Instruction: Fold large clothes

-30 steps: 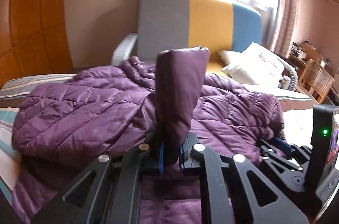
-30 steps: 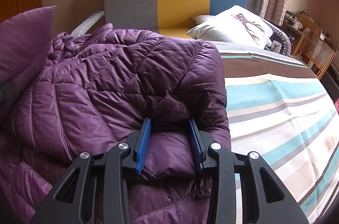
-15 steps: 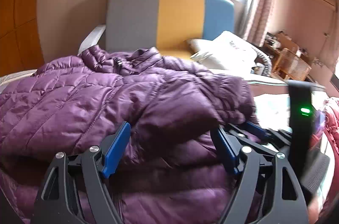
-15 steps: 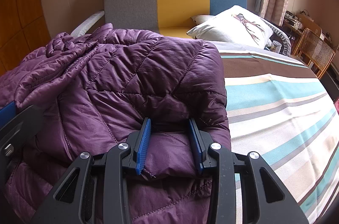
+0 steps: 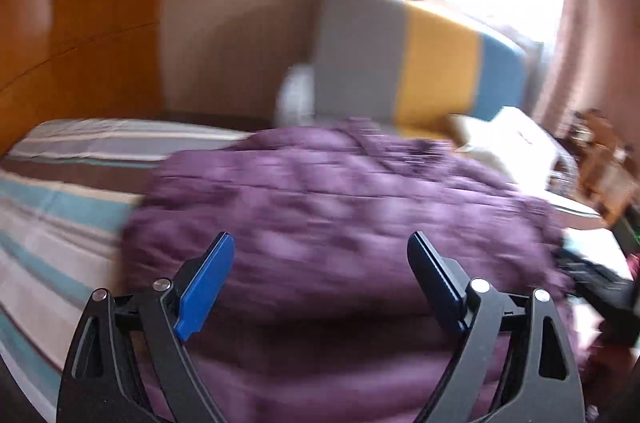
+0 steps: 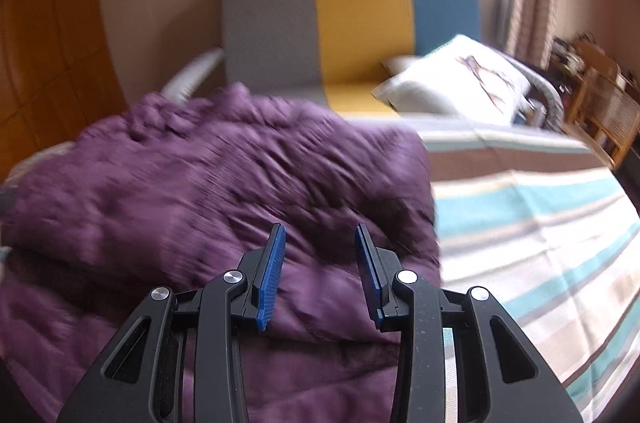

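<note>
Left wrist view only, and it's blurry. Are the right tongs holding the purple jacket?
Observer: It looks so. The right tongs are closed partway, with a fold of the purple quilted puffer jacket between their blue pads.
Operator: What's on the far side of them?
Observer: The jacket's right edge ends just past the tongs. Beyond it is bare bedsheet striped teal, brown and white.
</note>
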{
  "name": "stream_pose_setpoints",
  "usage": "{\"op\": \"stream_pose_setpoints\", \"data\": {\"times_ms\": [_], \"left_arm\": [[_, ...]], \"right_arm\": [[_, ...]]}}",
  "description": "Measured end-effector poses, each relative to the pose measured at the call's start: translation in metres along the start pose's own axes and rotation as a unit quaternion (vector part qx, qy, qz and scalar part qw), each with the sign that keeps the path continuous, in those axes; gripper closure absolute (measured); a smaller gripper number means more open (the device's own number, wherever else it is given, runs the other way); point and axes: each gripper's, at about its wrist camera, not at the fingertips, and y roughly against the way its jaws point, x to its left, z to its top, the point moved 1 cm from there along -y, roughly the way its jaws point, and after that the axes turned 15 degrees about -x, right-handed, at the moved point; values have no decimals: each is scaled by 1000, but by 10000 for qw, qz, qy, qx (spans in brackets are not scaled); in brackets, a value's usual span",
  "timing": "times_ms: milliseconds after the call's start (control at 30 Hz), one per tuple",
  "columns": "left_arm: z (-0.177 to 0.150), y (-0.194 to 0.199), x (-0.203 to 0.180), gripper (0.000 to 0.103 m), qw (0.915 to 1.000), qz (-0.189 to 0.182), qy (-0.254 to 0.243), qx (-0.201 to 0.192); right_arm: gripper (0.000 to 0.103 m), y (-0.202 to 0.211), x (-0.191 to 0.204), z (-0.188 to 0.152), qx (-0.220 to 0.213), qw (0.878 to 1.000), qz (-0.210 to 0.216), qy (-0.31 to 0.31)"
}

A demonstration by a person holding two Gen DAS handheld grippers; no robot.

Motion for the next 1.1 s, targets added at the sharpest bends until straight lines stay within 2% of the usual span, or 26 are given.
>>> {"op": "stream_pose_setpoints", "data": {"times_ms": [100, 167, 267, 333, 400, 467, 533, 633, 767, 933, 1000, 1100], "left_arm": [[-2, -23, 30, 22, 9983, 493, 132, 264], [-4, -31, 42, 24, 9973, 591, 264, 349], [-9, -44, 43, 23, 9970, 578, 171, 483], [-14, -54, 36, 23, 9965, 573, -12, 609], [-17, -57, 29, 23, 9964, 496, -169, 673], [-17, -48, 28, 23, 9972, 381, -181, 614], [-20, -44, 27, 23, 9979, 153, -158, 601], [-25, -46, 22, 22, 9974, 57, -231, 684], [-20, -45, 16, 23, 9963, 198, -362, 749], [5, -35, -5, 23, 9985, 54, -59, 543], [11, -47, -20, 24, 9979, 81, -253, 590], [3, -75, -35, 26, 9937, 226, -647, 887]], "right_arm": [[67, 2, 29, 23, -169, 9992, 365, 58], [67, -9, 56, 34, -84, 9978, 604, 253], [67, -39, 87, 35, 365, 9954, 731, 510], [67, -56, 96, 30, 650, 9938, 620, 654], [67, -66, 94, 21, 868, 9925, 346, 785], [67, -66, 81, 12, 1012, 9927, 133, 647], [67, -64, 62, -2, 1101, 9931, 153, 381], [67, -61, 41, -19, 939, 9946, 384, -211], [67, -59, 51, -20, 854, 9961, 177, 128], [67, -58, 53, -22, 778, 9967, 142, 159], [67, -58, 52, -23, 769, 9968, 131, 180], [67, -56, 51, -23, 760, 9969, 131, 175]]}}
